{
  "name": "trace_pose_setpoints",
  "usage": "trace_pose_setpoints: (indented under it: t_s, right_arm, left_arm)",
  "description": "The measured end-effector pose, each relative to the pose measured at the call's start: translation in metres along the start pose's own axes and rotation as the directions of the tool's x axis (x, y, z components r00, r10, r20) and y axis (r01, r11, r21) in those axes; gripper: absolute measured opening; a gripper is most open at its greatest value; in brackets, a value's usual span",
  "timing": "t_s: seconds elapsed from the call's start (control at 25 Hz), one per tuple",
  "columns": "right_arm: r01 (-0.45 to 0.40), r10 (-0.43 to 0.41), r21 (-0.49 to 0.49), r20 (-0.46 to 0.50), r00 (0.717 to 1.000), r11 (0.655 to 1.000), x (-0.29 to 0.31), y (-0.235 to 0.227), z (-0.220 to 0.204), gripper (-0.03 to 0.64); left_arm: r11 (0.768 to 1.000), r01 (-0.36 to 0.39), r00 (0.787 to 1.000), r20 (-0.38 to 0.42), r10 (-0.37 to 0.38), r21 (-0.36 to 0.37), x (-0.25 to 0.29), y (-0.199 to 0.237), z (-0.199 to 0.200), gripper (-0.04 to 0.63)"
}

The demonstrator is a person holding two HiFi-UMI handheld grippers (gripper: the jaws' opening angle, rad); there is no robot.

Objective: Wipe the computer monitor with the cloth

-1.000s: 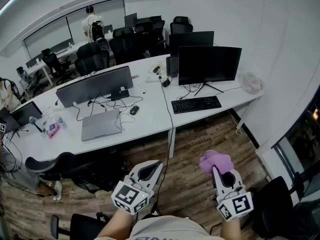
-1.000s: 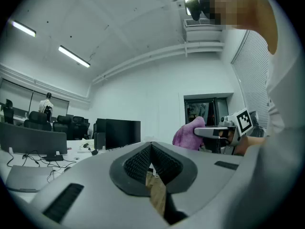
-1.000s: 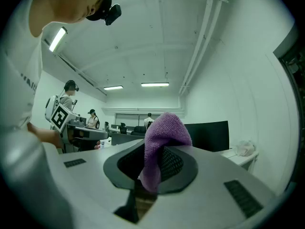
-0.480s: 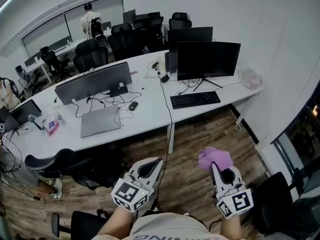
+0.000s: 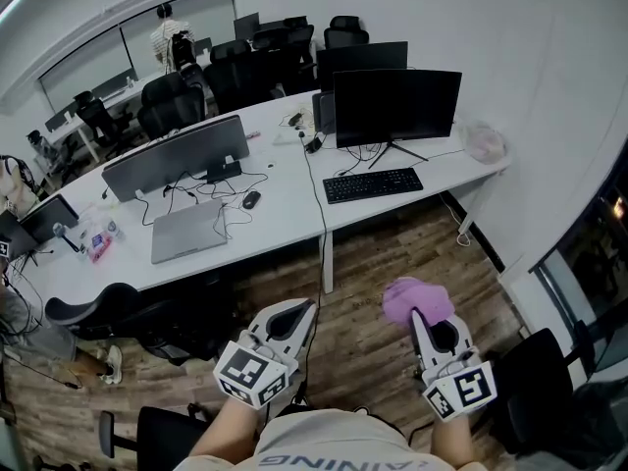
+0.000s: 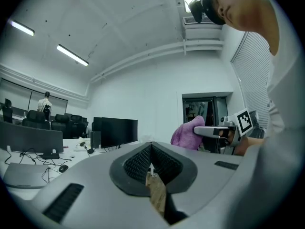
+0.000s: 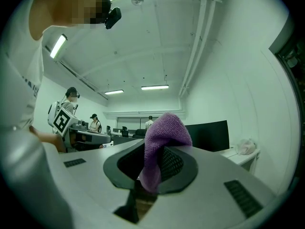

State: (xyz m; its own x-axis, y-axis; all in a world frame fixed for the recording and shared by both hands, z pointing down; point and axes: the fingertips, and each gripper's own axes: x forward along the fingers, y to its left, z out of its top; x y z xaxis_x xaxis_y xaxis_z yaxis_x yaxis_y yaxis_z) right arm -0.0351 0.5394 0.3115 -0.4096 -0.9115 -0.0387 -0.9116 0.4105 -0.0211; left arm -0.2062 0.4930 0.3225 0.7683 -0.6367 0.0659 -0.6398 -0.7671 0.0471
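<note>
- An office chair (image 5: 103,314) is pushed against the near edge of the long white bench (image 5: 285,219) at far left. A closed laptop (image 5: 188,232) lies on the bench above it, behind which a grey screen (image 5: 177,160) shows its back.
- The left gripper (image 5: 297,314) hangs low over the wood floor (image 5: 373,253), well short of the bench. In the left gripper view its jaws (image 6: 151,168) stand together with nothing held.
- Between the grippers and the bench's near edge lies a bare strip of floor, broken only by the bench leg (image 5: 326,263).
- The monitor (image 5: 396,106) stands upright near the right end of the bench, its dark screen facing the person, with the keyboard (image 5: 373,184) just in front of it and bare bench top on either side of its stand.
- The right gripper (image 5: 420,317) is held at about the same height as the left one. Its jaws (image 7: 155,168) are clamped on the purple cloth (image 5: 417,300), which bunches up over the tips and is well apart from the monitor.
- A plastic bag (image 5: 486,142) sits at the bench's right end, close to the white wall (image 5: 549,116), so the room beside the monitor narrows there.
- Against a second ago, the bench and monitor sit slightly higher and further left in the head view. Both grippers keep nearly the same pose, the cloth still gripped.
</note>
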Motion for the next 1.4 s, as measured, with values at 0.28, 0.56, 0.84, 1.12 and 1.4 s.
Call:
trace_pose_setpoints:
  t_s: [0.28, 0.56, 0.84, 1.12, 1.4]
  right_arm:
    - [-0.005, 0.006, 0.069, -0.004, 1.0, 0.998, -0.024, -0.038, -0.025, 0.063]
    - [-0.045, 0.048, 0.092, -0.025, 0.999, 0.995, -0.016, -0.053, -0.039, 0.063]
    - [-0.051, 0.055, 0.068, -0.055, 0.997, 0.996, 0.031, -0.074, -0.045, 0.063]
    - [-0.028, 0.031, 0.037, -0.08, 0.996, 0.999, 0.098, -0.097, -0.044, 0.063]
    - [0.016, -0.01, 0.045, -0.111, 0.994, 0.999, 0.174, -0.097, -0.052, 0.063]
  left_arm:
    - [1.0, -0.021, 0.999, -0.043, 0.021, 0.013, 0.022, -0.032, -0.015, 0.005]
    - [0.999, -0.041, 0.997, -0.064, 0.04, -0.014, 0.041, -0.032, -0.021, 0.005]
    - [0.999, -0.036, 0.998, -0.056, 0.035, -0.017, 0.08, 0.007, -0.026, 0.005]
    - [1.0, -0.012, 0.999, -0.034, 0.012, -0.011, 0.122, 0.069, -0.018, 0.005]
    - [0.998, -0.011, 1.0, -0.028, 0.009, -0.06, 0.139, 0.151, -0.019, 0.005]
